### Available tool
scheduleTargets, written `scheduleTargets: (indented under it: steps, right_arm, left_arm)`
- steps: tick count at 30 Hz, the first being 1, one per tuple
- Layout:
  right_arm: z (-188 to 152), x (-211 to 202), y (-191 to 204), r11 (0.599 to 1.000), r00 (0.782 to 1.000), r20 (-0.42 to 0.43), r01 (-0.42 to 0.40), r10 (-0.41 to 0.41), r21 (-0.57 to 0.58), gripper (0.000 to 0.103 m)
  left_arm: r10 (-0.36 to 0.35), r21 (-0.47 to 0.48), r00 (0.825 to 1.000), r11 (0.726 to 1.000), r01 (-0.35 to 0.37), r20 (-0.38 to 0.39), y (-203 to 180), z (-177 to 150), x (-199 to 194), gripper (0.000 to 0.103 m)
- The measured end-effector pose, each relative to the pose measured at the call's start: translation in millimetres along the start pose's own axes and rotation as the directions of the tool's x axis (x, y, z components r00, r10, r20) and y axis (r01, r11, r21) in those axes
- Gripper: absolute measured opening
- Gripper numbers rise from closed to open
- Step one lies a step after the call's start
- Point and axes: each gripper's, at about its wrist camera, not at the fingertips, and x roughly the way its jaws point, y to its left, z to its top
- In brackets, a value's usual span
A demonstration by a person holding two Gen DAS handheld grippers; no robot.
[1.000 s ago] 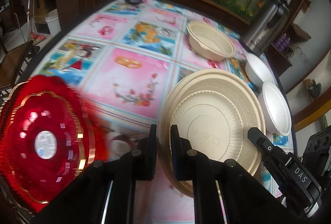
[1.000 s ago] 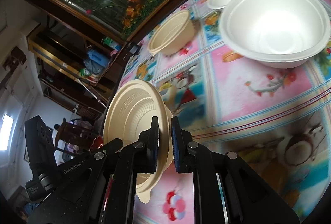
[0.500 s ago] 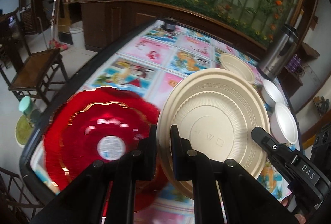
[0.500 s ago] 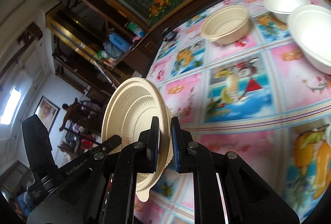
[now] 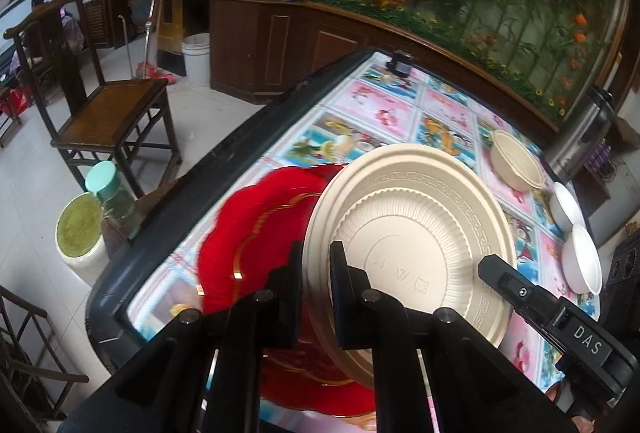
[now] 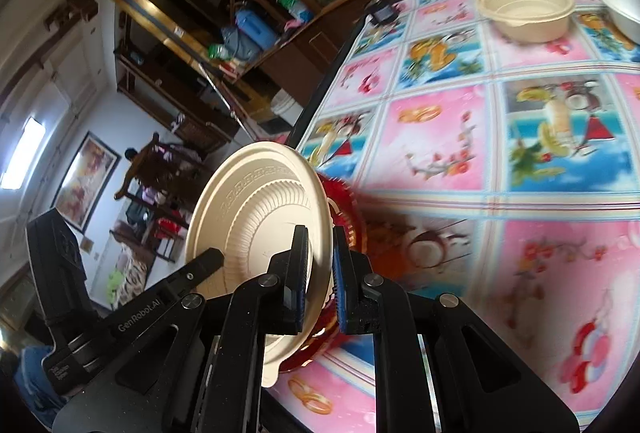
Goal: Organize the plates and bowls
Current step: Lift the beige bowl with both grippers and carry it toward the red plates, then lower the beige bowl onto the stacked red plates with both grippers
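Two grippers, left gripper (image 5: 316, 273) and right gripper (image 6: 320, 265), pinch the round cream paper plate (image 5: 416, 233) by its rim, closed tight. They hold it tilted over the red scalloped plate (image 5: 256, 229) near the table's left edge, probably to stack plates together.

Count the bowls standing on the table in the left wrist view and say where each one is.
3. A beige bowl stands at the far right of the table; two white bowls sit along the right edge nearer the camera. The held beige plate may hide more.

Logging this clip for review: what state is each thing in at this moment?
Beige plate: held off the table, tilted, over the red plate.
Left tongs: shut on its rim.
Right tongs: shut on its rim.
Red plate: flat on table.
Beige bowl: upright, empty.
White bowls: upright, empty.
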Motion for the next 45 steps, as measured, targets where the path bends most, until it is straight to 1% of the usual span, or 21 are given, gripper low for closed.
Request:
scheduleTargets:
  steps: [6,10,26,45]
  right_arm:
    - [-5.5,17.1,6.3,1.0,0.999,-0.034,0.002,-0.002,-0.003,0.011]
    - [-6.8,22.7,8.8,1.0,0.999,-0.04,0.007,-0.007,-0.005,0.011]
    - [-11.1,26.9,11.8,1.0,0.999,-0.046,0.01,-0.01,-0.001,0.011]
    - [-12.7,45.8,-7.7,0.999,0.997,-0.071,0.013,-0.011,0.039,0.011]
  left_arm:
    - [0.008,-0.017,1.0,1.0,-0.008,-0.011,15.7,-5.2,3.4,0.01]
    - [0.007,-0.02,1.0,1.0,-0.007,-0.014,21.1,-6.6,4.7,0.01]
    - [0.011,-0.019,1.0,1.0,-0.011,-0.02,24.5,-8.1,7.2,0.01]
    - [0.027,-0.013,0.998,1.0,-0.028,-0.062,26.0,-10.9,26.3,0.01]
